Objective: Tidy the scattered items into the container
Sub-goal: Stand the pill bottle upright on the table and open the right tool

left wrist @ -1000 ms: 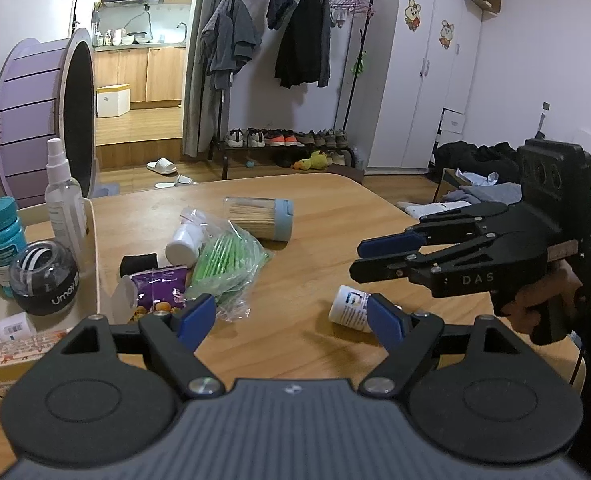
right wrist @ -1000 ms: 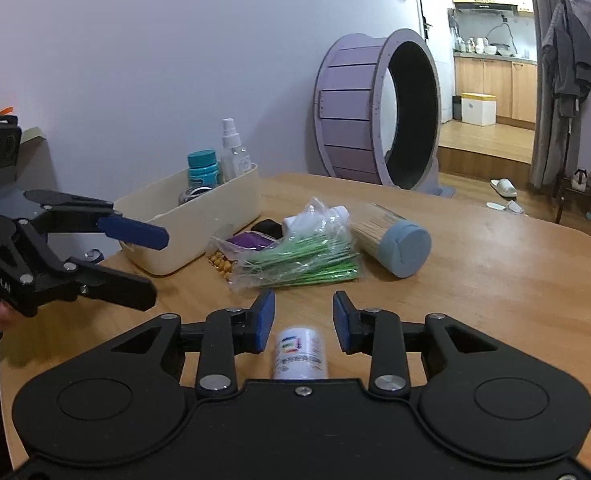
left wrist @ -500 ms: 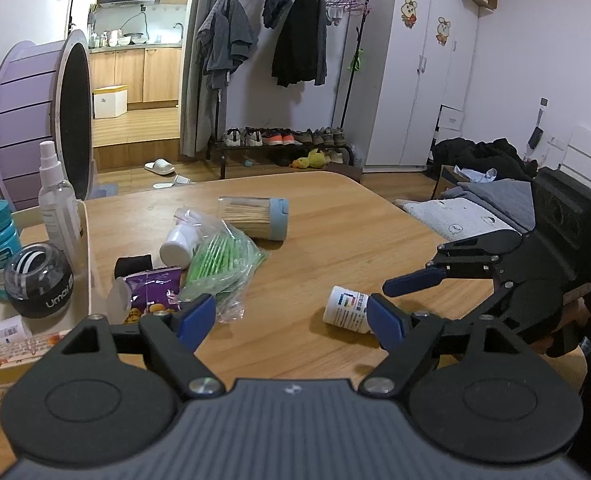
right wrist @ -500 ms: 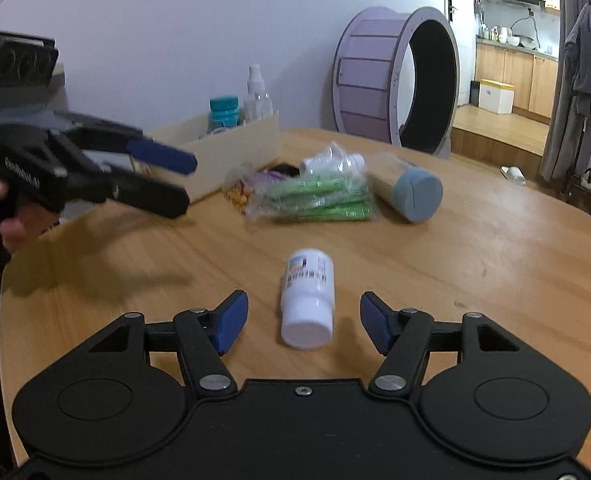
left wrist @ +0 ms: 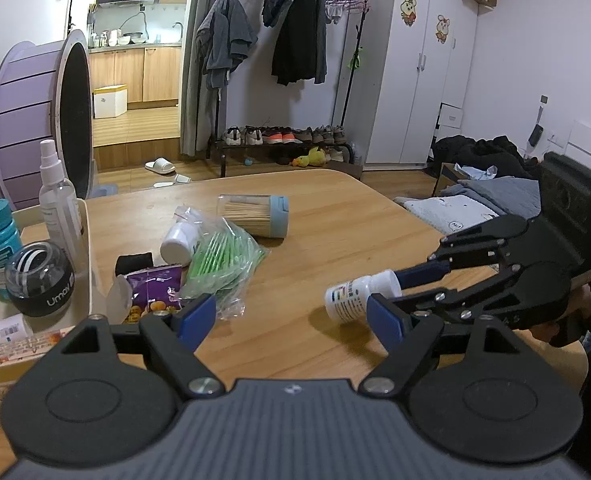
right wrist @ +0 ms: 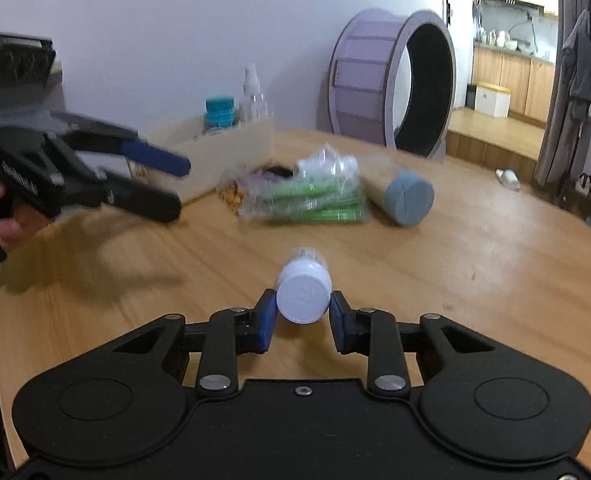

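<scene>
Gripping the white pill bottle [right wrist: 304, 295] by its cap end, right gripper [right wrist: 301, 320] has both pads against it, just above the wooden table [right wrist: 475, 248]. Left gripper [left wrist: 283, 314] hangs wide open, holding nothing, near the snack pile [left wrist: 207, 264] beside the beige container [right wrist: 215, 148].

Right gripper [right wrist: 302, 322] fingers [right wrist: 266, 322] clamp white bottle [right wrist: 304, 294].

Past my wooden table [left wrist: 335, 216] a big purple wheel [left wrist: 35, 120] stands on its rim by the kitchen doorway. A clothes rack [left wrist: 287, 32] holds dark jackets and grey tops, with a row of shoes [left wrist: 283, 135] on its low shelf and a yellow duck toy [left wrist: 310, 157] on the floor beside it. White wardrobes [left wrist: 419, 72] carry two cartoon stickers. White slippers [left wrist: 160, 166] lie near the step.
</scene>
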Motion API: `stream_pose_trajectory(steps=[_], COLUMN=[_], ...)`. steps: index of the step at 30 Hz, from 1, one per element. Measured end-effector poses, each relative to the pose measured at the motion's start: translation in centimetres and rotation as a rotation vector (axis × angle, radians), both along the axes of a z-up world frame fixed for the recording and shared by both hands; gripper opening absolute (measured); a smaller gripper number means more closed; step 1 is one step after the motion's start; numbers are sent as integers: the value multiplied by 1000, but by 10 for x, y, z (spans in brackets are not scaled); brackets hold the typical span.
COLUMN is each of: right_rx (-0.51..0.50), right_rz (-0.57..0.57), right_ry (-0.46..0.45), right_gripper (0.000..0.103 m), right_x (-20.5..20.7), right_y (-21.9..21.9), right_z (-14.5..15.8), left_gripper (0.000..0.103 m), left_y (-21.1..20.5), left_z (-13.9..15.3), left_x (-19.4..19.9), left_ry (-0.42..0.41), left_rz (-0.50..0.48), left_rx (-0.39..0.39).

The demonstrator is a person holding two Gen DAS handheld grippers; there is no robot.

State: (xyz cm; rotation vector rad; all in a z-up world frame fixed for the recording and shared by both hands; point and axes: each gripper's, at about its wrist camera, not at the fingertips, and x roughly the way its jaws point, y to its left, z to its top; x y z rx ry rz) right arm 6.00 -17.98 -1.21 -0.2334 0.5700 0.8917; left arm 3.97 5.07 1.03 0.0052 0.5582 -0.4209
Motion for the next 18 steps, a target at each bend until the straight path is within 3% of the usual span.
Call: stream_pose_trajectory(steps=[11,12,15,18], right_rx=[65,71,90,116], right_rz=[1,-3,-19,-52], right_ry=[5,0,-15,-26], right_gripper=[31,35,63,67], right_x=[8,7,4,1], right_y=[11,8,-1,-14], right_z=[7,9,15,21], left_gripper=[82,82,82,82], left_y=[-5,-6,-13,-25], left_z=[-2,-2,-3,-9], left_x=[2,2,4,8], left_ry=[1,0,-4,-4], left_rz=[-10,-11,-21,-33], left_rx=[-1,-6,-10,-2])
